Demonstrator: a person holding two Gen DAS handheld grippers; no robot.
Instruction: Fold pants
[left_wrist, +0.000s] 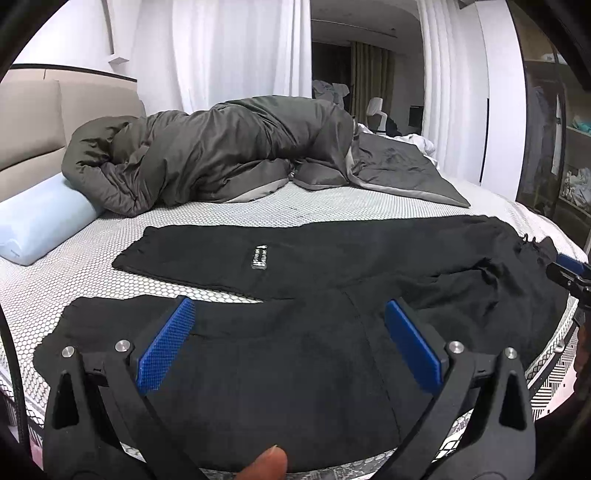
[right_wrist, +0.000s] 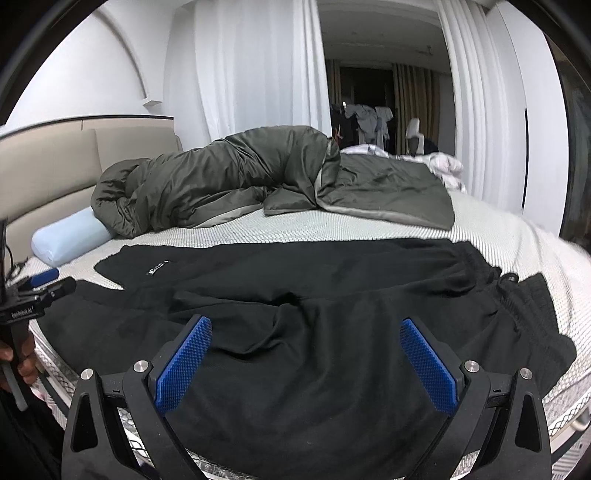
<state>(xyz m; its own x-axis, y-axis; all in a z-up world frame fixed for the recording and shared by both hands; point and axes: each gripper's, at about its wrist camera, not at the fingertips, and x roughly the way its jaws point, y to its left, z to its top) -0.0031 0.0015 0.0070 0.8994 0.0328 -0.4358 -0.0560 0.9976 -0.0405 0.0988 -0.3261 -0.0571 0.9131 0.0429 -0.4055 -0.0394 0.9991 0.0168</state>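
Black pants (left_wrist: 332, 258) lie spread across the bed (left_wrist: 92, 258), both legs running toward the pillow (left_wrist: 44, 225).
The left hand-held gripper (left_wrist: 290, 317) and right hand-held gripper (right_wrist: 306, 332) hover over the near leg, jaws spread wide, holding nothing. A grey duvet (right_wrist: 221, 181) is bunched behind.

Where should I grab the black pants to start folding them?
Probably take the near leg's cuff with the left gripper and the waistband with the right gripper, coming from the near bed edge. The pants lie flat with legs spread, so both ends are exposed.
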